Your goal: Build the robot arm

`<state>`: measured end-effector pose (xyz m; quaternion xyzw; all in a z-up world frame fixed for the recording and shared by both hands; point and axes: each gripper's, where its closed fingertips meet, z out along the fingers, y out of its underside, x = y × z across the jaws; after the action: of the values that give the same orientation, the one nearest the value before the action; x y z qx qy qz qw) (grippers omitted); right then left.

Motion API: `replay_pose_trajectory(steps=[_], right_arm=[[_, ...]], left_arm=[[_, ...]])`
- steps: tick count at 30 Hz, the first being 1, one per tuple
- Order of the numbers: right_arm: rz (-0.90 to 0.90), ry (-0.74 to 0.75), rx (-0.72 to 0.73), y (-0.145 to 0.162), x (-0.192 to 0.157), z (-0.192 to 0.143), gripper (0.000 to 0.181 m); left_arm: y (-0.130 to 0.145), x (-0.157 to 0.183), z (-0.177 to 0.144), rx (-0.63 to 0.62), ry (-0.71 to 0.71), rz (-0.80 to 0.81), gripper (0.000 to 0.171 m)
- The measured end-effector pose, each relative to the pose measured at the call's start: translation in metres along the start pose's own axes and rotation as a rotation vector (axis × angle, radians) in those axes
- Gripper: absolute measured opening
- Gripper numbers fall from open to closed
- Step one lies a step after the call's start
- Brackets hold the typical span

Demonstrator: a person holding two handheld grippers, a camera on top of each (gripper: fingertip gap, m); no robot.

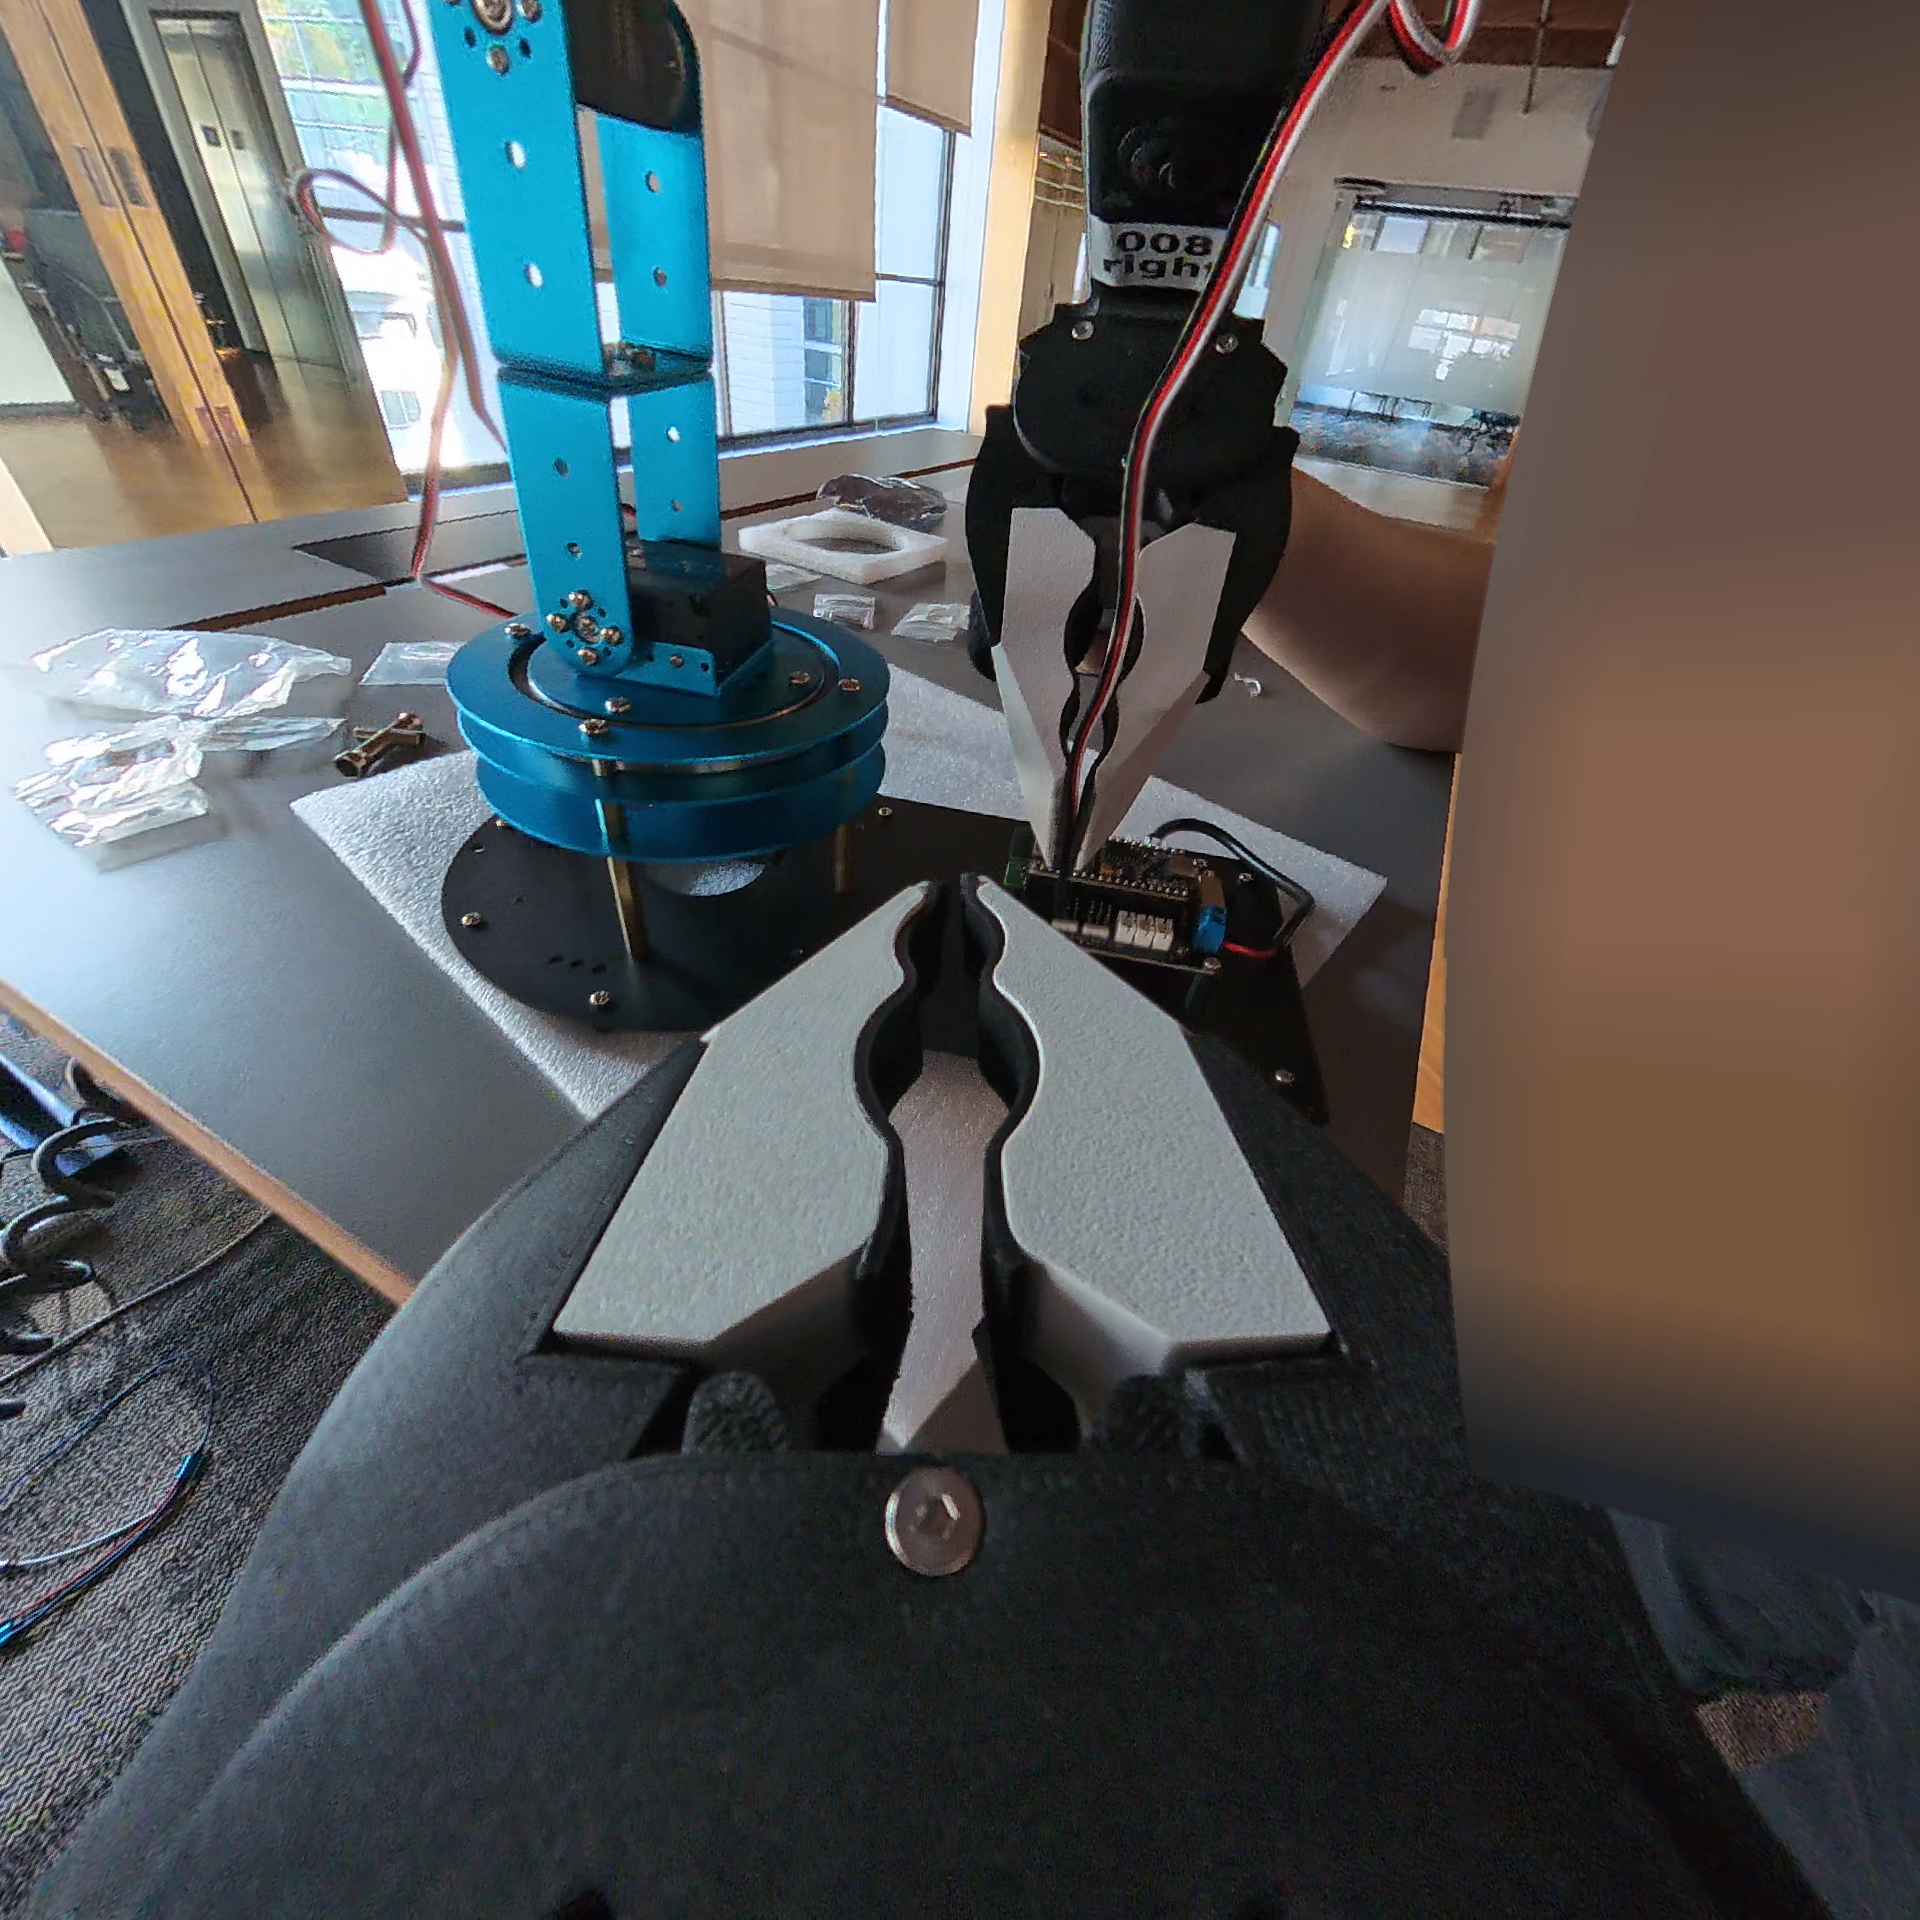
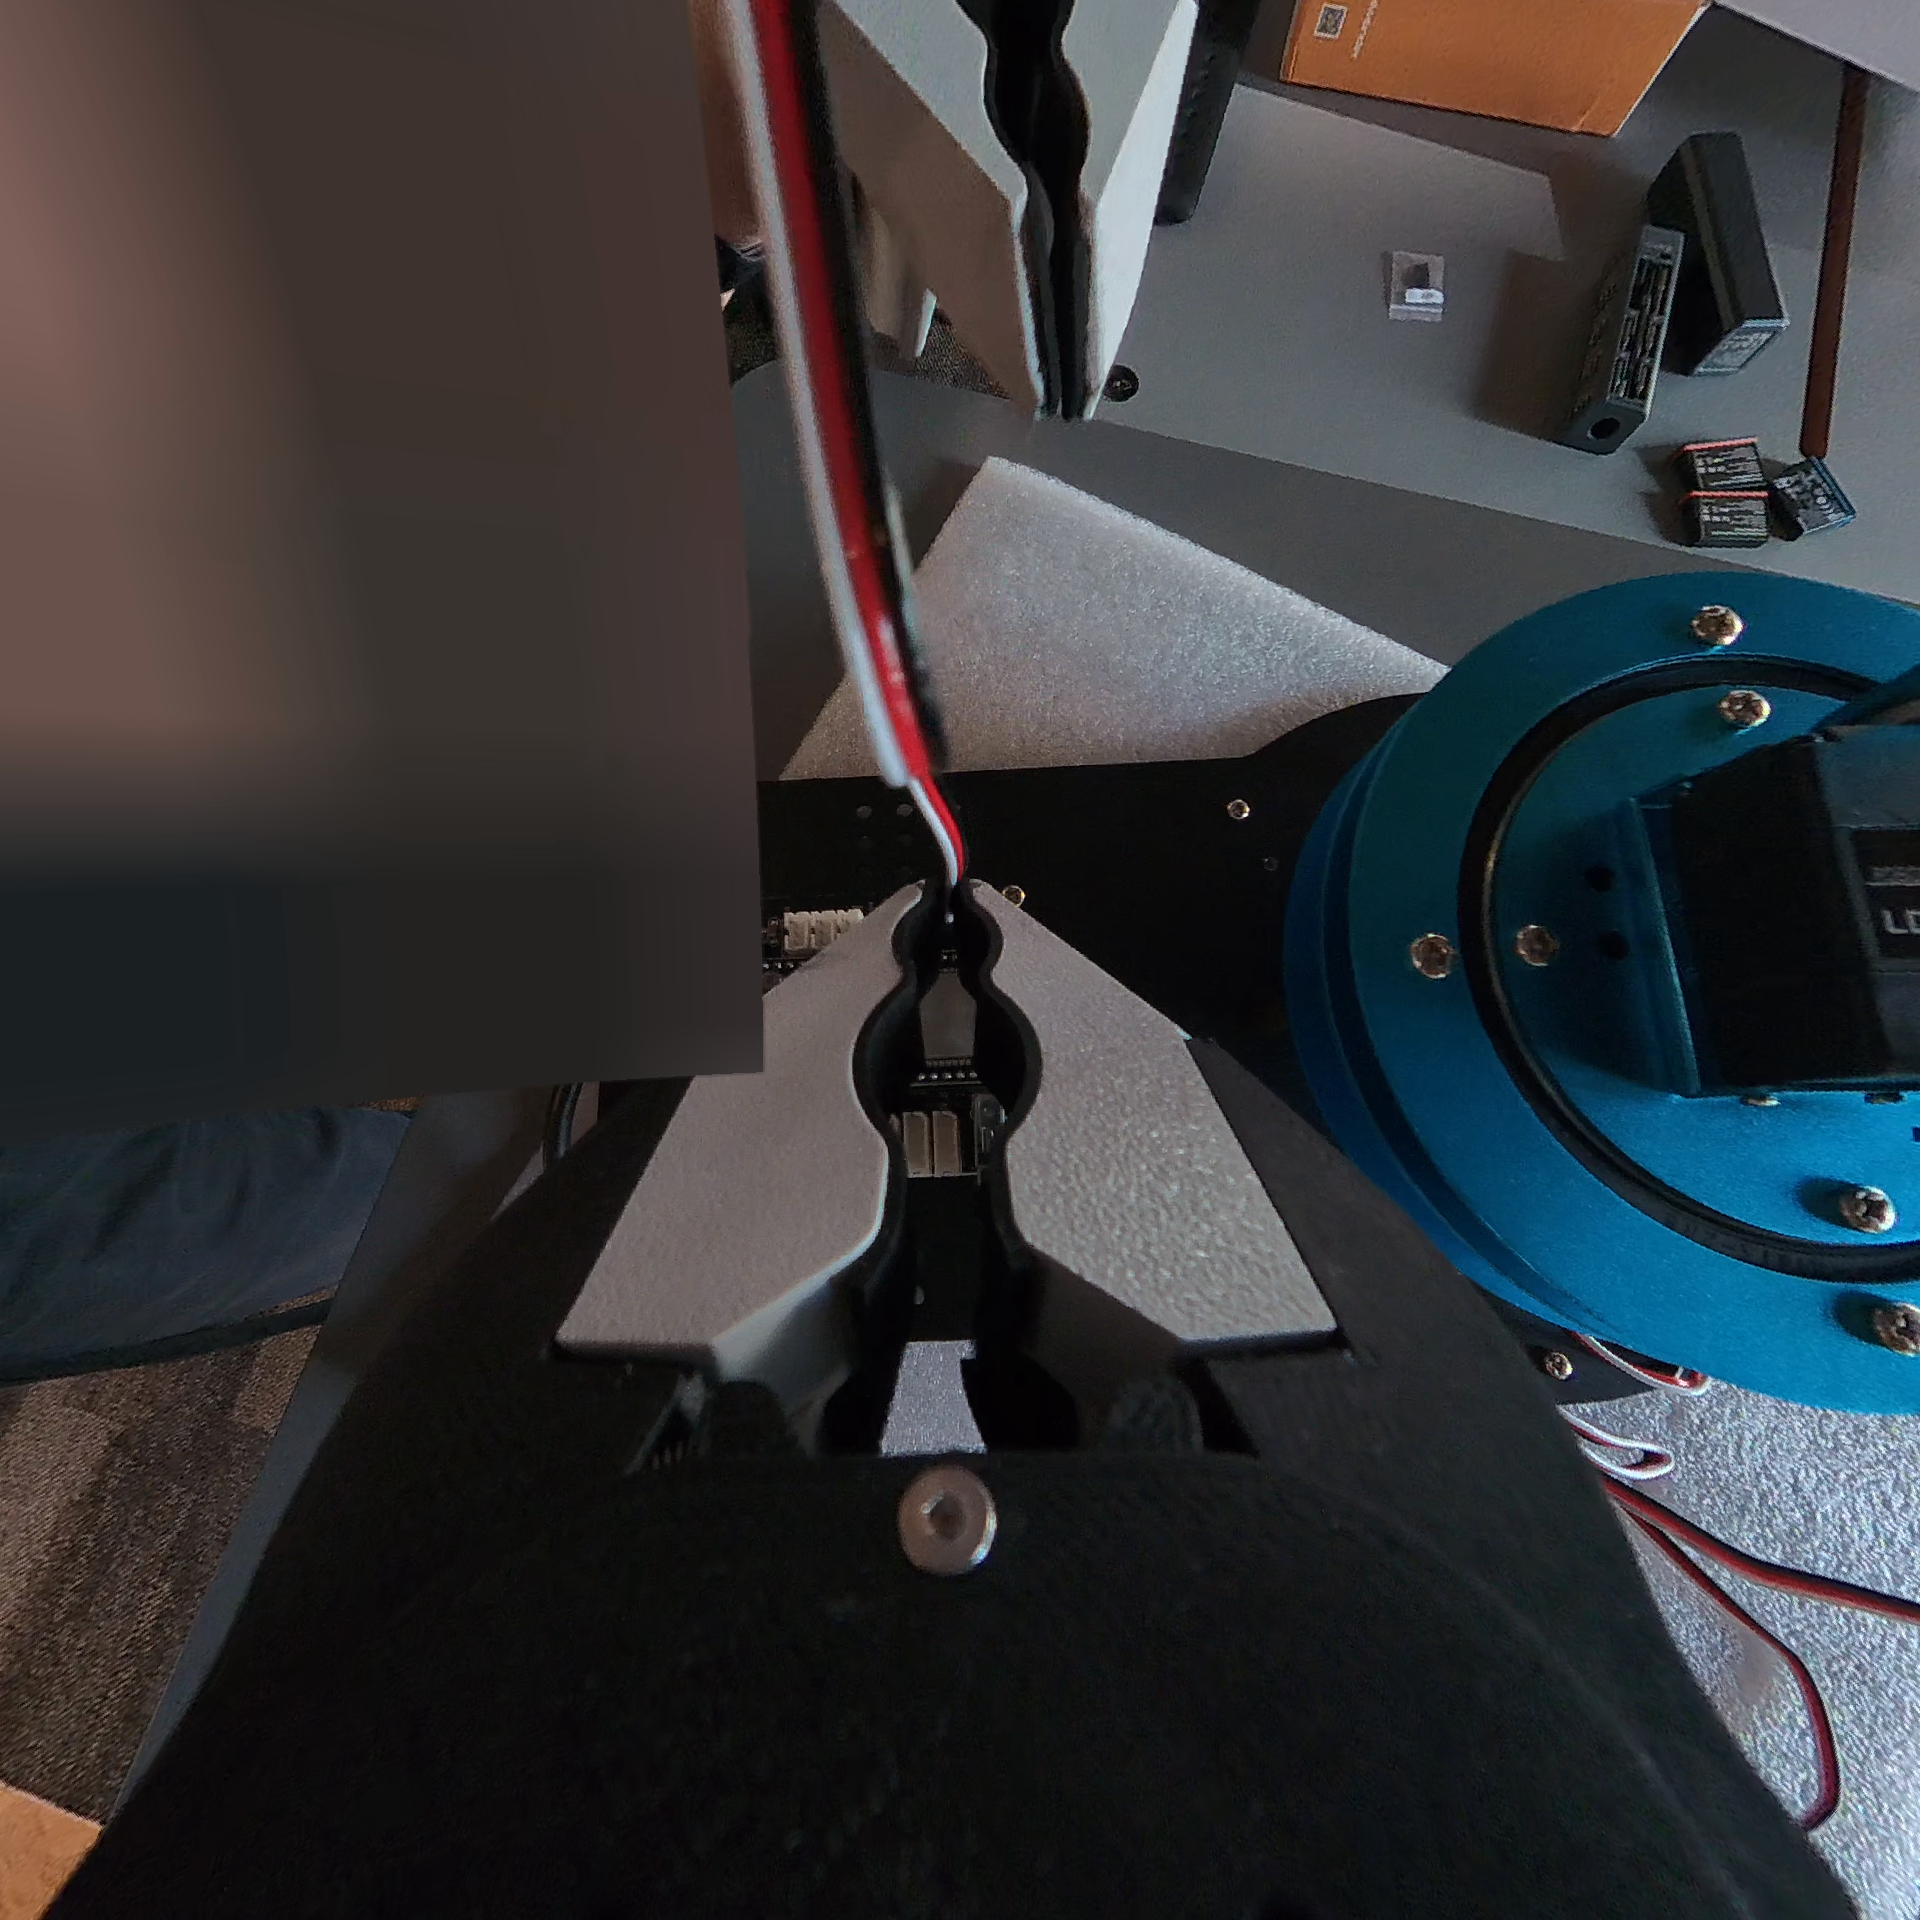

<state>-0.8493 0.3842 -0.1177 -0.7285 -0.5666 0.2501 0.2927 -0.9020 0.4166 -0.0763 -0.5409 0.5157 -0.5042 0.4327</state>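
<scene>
My right gripper (image 2: pixel 951 902) is shut on the plug end of a red, white and black servo cable (image 2: pixel 868 540), tips pointing down onto a small circuit board (image 2: pixel 945 1101). In the left wrist view it (image 1: pixel 1070 842) stands upright over the board (image 1: pixel 1132 914), with the cable (image 1: pixel 1195 353) running up between its fingers. My left gripper (image 1: pixel 954 896) is shut and empty, low over the black base plate (image 1: pixel 540 935), just left of the board. It also shows in the right wrist view (image 2: pixel 1060 395). A blue metal robot arm (image 1: pixel 665 727) stands on that plate.
A white foam sheet (image 1: pixel 416 831) lies under the plate. Plastic bags (image 1: pixel 177 675), brass hardware (image 1: pixel 379 738) and a foam frame (image 1: pixel 842 545) lie on the dark table. Black boxes (image 2: pixel 1683 270) and a cardboard box (image 2: pixel 1475 52) lie beyond. The table edge (image 1: pixel 260 1174) runs at the left, above floor cables. Spacing between my two grippers at the tips: around 8 cm.
</scene>
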Motion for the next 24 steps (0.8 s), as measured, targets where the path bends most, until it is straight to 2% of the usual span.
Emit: replay_pose_trajectory(steps=[16,24], right_arm=[[0.004,-0.01,0.004,0.001,0.0,0.0,0.002],[0.021,0.011,0.046,-0.005,0.002,-0.009,0.018]], left_arm=[[0.005,-0.003,-0.015,0.023,-0.023,-0.015,0.001],[0.007,0.005,-0.026,0.037,-0.033,-0.042,0.004]])
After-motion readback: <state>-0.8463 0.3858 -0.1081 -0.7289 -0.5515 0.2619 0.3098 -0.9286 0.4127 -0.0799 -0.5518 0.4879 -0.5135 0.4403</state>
